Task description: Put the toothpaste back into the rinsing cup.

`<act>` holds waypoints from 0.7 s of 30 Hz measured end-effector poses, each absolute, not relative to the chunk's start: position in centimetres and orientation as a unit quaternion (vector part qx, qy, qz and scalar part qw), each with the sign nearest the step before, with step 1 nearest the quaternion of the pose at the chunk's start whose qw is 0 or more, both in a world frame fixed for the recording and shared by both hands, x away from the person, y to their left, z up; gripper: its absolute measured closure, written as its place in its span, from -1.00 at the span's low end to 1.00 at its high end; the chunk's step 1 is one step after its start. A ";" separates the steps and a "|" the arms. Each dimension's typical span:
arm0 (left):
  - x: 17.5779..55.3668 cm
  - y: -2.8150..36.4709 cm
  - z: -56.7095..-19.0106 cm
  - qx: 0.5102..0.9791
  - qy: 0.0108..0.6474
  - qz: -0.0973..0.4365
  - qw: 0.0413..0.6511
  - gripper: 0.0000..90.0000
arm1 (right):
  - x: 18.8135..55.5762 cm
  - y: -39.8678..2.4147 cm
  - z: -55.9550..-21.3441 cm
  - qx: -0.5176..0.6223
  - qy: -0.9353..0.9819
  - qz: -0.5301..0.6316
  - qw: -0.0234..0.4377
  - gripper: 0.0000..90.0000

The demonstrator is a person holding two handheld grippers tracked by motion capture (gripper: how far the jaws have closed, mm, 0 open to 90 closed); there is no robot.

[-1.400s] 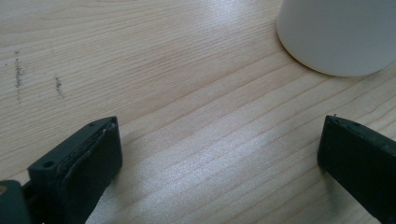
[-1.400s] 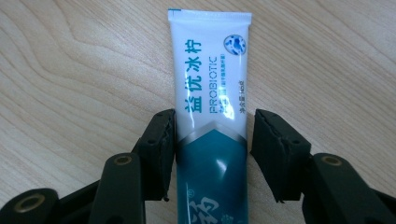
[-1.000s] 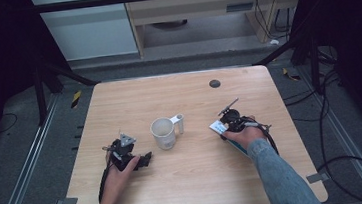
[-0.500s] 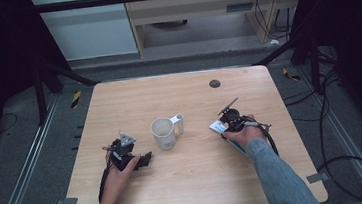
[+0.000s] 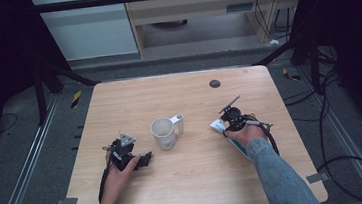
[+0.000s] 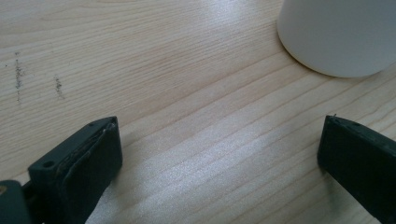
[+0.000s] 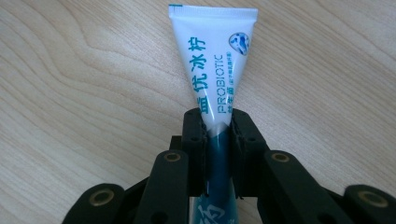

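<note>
Pinching the toothpaste tube (image 7: 215, 88) mid-body with the right gripper (image 7: 218, 140), jaws just closing on it as it lies flat on the table (image 5: 196, 181) right of the mug (image 5: 164, 133); probably light, soft, slippery, so gripping nearer the cap; left gripper (image 6: 219, 154) gaping, empty.

The whole table (image 5: 187, 192) is seen from above; each gripper view looks closely along the wood. The mug (image 5: 164, 133) is shared.
</note>
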State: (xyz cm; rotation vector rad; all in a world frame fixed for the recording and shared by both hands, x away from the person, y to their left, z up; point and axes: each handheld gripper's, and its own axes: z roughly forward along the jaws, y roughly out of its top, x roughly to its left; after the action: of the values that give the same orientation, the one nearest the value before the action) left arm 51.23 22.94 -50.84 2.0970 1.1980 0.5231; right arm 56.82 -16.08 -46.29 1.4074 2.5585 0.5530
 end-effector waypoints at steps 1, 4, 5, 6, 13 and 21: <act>51.2 22.9 -50.8 0.801 0.458 0.200 0.329 -1.00 | 56.8 -16.1 -46.2 0.471 0.858 0.185 0.082 0.74; 51.2 22.9 -50.8 0.801 0.458 0.200 0.329 -1.00 | 56.7 -16.4 -45.8 0.475 0.855 0.193 0.082 0.75; 51.2 22.9 -50.8 0.801 0.458 0.200 0.329 -1.00 | 56.6 -16.6 -45.3 0.477 0.852 0.198 0.081 0.75; 51.2 22.9 -50.8 0.801 0.458 0.200 0.329 -1.00 | 56.6 -16.7 -45.0 0.479 0.851 0.201 0.081 0.75; 51.2 22.9 -50.8 0.802 0.458 0.200 0.329 -1.00 | 56.4 -17.3 -42.6 0.478 0.848 0.212 0.087 0.76; 51.2 22.9 -50.8 0.802 0.458 0.200 0.329 -1.00 | 56.3 -18.0 -40.7 0.473 0.846 0.220 0.110 0.76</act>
State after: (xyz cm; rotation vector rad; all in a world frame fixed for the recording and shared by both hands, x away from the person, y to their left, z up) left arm 51.23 22.94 -50.84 2.0979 1.1978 0.5233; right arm 56.34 -17.99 -40.69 1.3895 2.4863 0.6479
